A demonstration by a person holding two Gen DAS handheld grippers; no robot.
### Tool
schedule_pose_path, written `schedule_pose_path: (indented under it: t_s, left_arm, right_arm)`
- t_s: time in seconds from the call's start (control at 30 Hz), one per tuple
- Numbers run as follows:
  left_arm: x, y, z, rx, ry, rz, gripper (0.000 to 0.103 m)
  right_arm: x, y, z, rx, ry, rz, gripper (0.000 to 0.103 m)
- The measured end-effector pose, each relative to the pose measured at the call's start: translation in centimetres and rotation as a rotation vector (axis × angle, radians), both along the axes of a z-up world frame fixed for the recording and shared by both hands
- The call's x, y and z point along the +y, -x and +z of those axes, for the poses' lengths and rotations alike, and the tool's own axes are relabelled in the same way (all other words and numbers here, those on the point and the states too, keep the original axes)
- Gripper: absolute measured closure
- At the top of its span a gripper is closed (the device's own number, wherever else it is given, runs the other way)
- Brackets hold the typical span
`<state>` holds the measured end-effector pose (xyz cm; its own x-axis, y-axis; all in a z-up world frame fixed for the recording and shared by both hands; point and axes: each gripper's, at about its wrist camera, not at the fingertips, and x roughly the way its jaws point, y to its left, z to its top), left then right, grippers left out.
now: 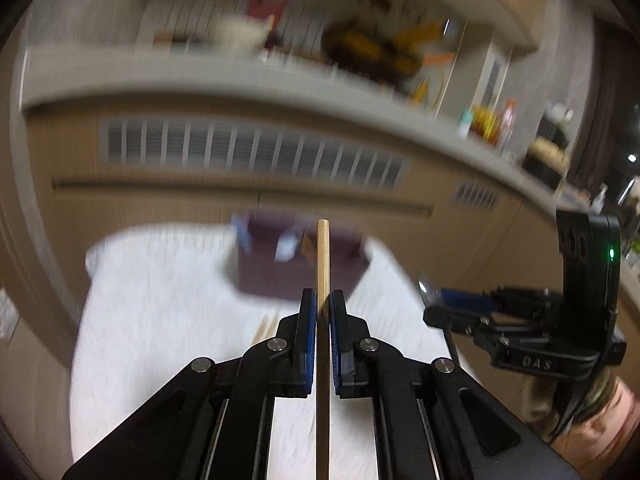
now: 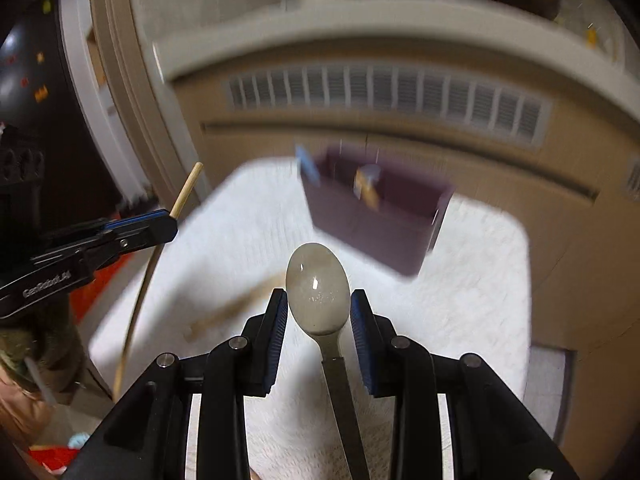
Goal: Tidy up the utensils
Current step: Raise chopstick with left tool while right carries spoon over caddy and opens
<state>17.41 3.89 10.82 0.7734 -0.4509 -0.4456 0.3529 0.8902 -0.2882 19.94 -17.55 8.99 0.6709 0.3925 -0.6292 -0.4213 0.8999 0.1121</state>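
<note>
Left tongs (image 1: 323, 300) clamping wooden chopstick (image 1: 323, 256), right tongs (image 2: 319, 300) gripping spoon (image 2: 318, 292), its bowl seen only rightward

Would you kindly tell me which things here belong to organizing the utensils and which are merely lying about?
Job: chopstick in left gripper; spoon between right gripper jaws; purple organizer box; loose chopstick.
Lying about: countertop clutter; white cloth.

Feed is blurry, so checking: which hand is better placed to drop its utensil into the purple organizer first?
Probably left. Its tongs grip the chopstick pointing straight at the purple organizer. The right tongs bracket the spoon without visibly pinching it.
</note>
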Motion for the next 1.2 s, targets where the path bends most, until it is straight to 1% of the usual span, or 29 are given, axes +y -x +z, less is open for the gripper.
schedule_pose_path:
  t_s: [0.07,0.13,0.17,0.23,0.3,0.33,0.4,0.53,0.57,0.6,0.63,0.67,0.7,0.83,0.9,1.0,1.1,1.13,1.2]
  left_arm:
    - [-0.2,-0.5,3.2,-0.075,0.020,0.000,0.096]
    - [-0.5,-1.1,6.0,-0.160,0.029,0.011,0.096]
    - [-0.7,-1.5,7.4,-0.207,0.031,0.017,0.096]
    - [-0.9,-2.3,9.9,-0.307,0.061,0.046,0.096]
    - [-0.7,-3.6,11.2,-0.362,0.104,0.064,0.096]
    - [-0.6,-4.5,11.4,-0.383,0.119,0.068,0.096]
    - [-0.8,-6.5,11.4,-0.411,0.122,0.081,0.096]
    - [-1.8,-10.9,9.5,-0.462,0.088,0.129,0.096]
    - [-2.0,-11.7,9.0,-0.467,0.088,0.135,0.096]
    - [-2.2,-13.1,8.3,-0.469,0.089,0.149,0.096]
    - [-2.5,-14.4,7.6,-0.460,0.090,0.155,0.096]
    - [-2.5,-15.3,7.0,-0.448,0.096,0.157,0.096]
    - [-2.7,-16.9,6.0,-0.421,0.109,0.151,0.096]
    - [-3.4,-20.8,2.5,-0.369,0.114,0.170,0.096]
    - [-3.6,-21.8,0.9,-0.353,0.110,0.178,0.096]
    - [-3.9,-23.5,-1.8,-0.297,0.102,0.175,0.096]
    - [-3.9,-23.7,-4.3,-0.256,0.098,0.190,0.096]
    - [-3.6,-23.8,-4.8,-0.247,0.105,0.192,0.096]
    - [-3.4,-23.6,-4.6,-0.246,0.109,0.188,0.096]
  right_arm:
    - [-0.4,0.2,2.9,-0.069,-0.037,-0.011,0.073]
    - [-0.8,0.1,6.9,-0.195,-0.068,-0.035,0.073]
    - [-0.9,0.2,8.1,-0.235,-0.078,-0.043,0.073]
    - [-1.2,0.2,11.3,-0.371,-0.127,-0.061,0.073]
    - [-1.2,-0.5,12.8,-0.459,-0.156,-0.071,0.073]
    - [-1.0,-1.3,13.2,-0.475,-0.164,-0.071,0.073]
    - [-0.8,-3.2,13.2,-0.477,-0.188,-0.069,0.073]
    - [-1.1,-7.2,11.4,-0.457,-0.243,-0.069,0.073]
    - [-1.2,-8.8,10.4,-0.438,-0.267,-0.063,0.073]
    - [-1.5,-9.5,9.9,-0.425,-0.280,-0.064,0.073]
    - [-1.6,-10.9,8.9,-0.406,-0.294,-0.065,0.073]
    - [-1.5,-11.5,8.6,-0.394,-0.299,-0.062,0.073]
    - [-1.5,-12.7,7.5,-0.379,-0.301,-0.060,0.073]
    - [-1.8,-16.0,3.7,-0.339,-0.292,-0.066,0.073]
    - [-2.0,-17.0,2.2,-0.316,-0.289,-0.073,0.073]
    - [-2.3,-18.1,0.1,-0.275,-0.276,-0.074,0.073]
    - [-2.4,-18.4,-2.0,-0.234,-0.248,-0.074,0.073]
    - [-2.3,-18.4,-2.6,-0.222,-0.240,-0.071,0.073]
    - [-2.0,-18.3,-4.1,-0.192,-0.202,-0.069,0.073]
